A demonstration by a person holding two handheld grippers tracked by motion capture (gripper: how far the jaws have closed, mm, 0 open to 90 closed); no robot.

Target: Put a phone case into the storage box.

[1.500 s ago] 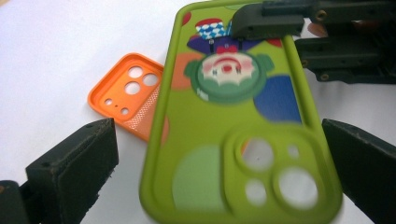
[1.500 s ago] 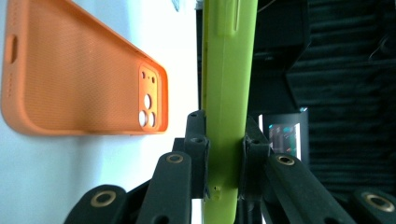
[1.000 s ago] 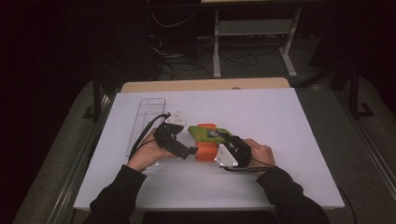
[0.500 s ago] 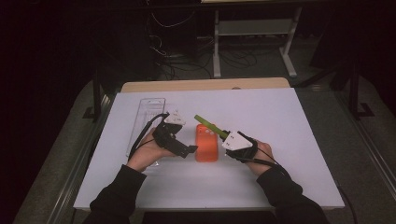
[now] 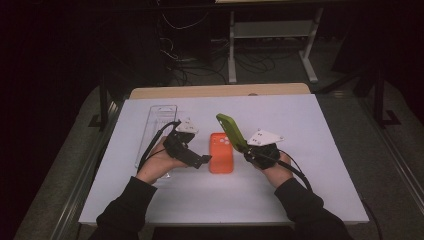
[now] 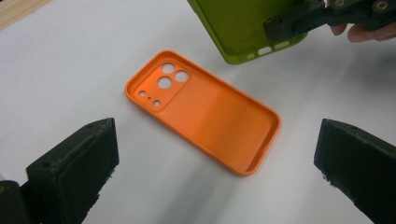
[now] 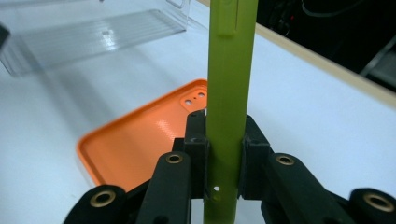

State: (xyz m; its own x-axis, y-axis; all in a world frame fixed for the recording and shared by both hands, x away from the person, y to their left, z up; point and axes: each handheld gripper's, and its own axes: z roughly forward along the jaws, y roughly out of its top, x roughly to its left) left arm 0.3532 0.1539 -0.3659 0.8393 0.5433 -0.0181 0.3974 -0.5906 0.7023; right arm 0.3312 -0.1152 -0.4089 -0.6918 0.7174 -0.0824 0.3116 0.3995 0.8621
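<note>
Two phone cases are in play on the white surface (image 5: 310, 165). My right claw (image 5: 248, 150) is clamped on the green case (image 5: 231, 131), pinching its lower end between the pads; in the right gripper view the green case (image 7: 229, 93) stands edge-on, rising straight up from the closed jaws. In the high view it tilts up and away toward the upper left of the claw, lifted off the surface, just right of centre frame.

I see the orange case (image 5: 221, 153) lying flat at the centre of the high view, open side up, with its camera cut-outs at the far end. It sits between my two hands and nothing touches it. In the left gripper view the orange case (image 6: 203, 112) lies in the middle of the frame, while the green one (image 6: 238, 28) hangs above it at the upper right.

My left claw (image 5: 202, 161) is spread wide and holds nothing; its two black jaws frame the orange case from the lower corners of its own view, apart from it. A clear plastic tray (image 5: 156, 125) rests on the surface at the left, beyond my left hand (image 5: 159, 162).
</note>
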